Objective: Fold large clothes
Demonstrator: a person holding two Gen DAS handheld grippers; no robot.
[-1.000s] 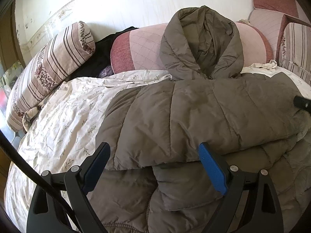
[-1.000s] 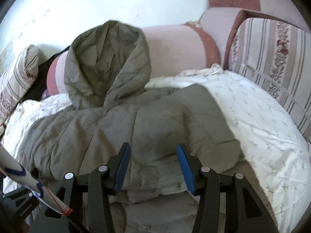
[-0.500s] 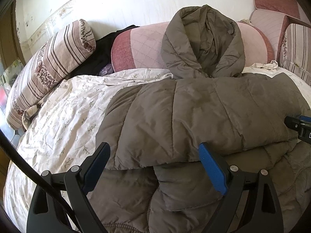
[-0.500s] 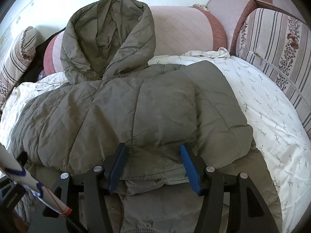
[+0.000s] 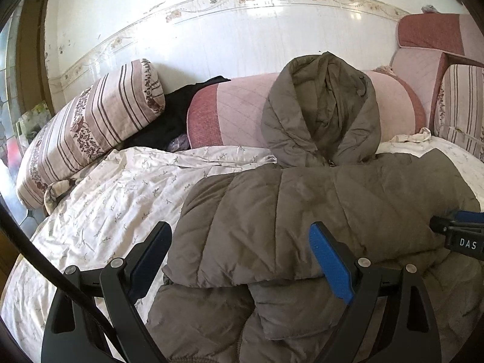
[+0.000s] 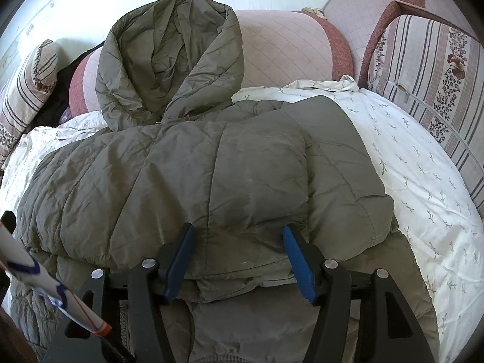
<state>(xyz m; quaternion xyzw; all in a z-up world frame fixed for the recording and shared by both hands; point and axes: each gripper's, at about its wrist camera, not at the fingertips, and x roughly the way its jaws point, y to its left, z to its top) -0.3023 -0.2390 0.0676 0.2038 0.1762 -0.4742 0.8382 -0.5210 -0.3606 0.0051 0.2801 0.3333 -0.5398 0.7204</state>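
Floral bedsheet (image 5: pixel 99 208) fills frame left; folded olive puffer jacket (image 5: pixel 302 211) lies centre, hood (image 5: pixel 323 112) propped on pink bolster (image 5: pixel 236 112). Left gripper (image 5: pixel 239 257) gapes empty; right gripper (image 6: pixel 237 260) is opening over jacket's fold. Lower hem cut off.

The bed (image 5: pixel 99 211) has a white sheet with little leaves on it, all crinkled. A big puffy grey-brown coat (image 5: pixel 302 211) lies on the bed, folded over on itself, and its hood (image 5: pixel 323 112) leans up on a fat pink and red cushion (image 5: pixel 233 112) at the far side. A stripy pillow (image 5: pixel 90 124) lies at the far left, and a dark cloth (image 5: pixel 178 112) sits between it and the pink cushion.
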